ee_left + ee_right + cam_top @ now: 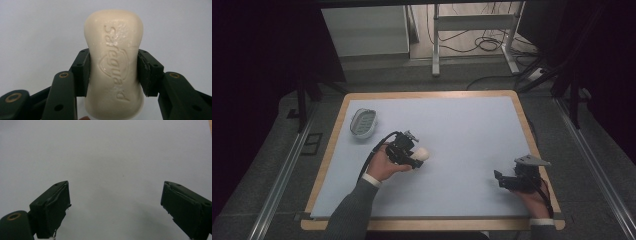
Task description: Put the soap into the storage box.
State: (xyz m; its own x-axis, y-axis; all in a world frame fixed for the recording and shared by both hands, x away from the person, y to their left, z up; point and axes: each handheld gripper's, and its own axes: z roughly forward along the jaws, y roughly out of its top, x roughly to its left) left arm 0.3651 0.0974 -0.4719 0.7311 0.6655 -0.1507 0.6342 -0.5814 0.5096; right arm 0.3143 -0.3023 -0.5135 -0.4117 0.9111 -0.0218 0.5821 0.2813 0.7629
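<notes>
A pale blue desk (462,130) with a wooden edge carries one soap dish, one bar of soap and two hand-held grippers, each held by one of a person's hands.

At the far left of the desk sits the single soap dish (363,122), an oval grey-white tray, standing alone and well apart from both hands.

To its right, near the middle of the desk, the left hand-held gripper (416,158) grips the one bar of soap (421,154). In the left gripper view, the cream-coloured bar (114,62) stands lengthwise between the two black jaws, with raised lettering and a shield stamped on its face. The pads press against both long sides of the bar at about its middle, so the left hand-held gripper (113,72) is clamped on the soap. The bar's far end sticks out beyond the jaws.

At the right edge of the desk, the right hand-held gripper (498,179) rests low, well apart from the soap. In the right gripper view, its jaws stand wide apart, with bare desk between them, and this hand-held gripper (115,205) holds nothing.
</notes>
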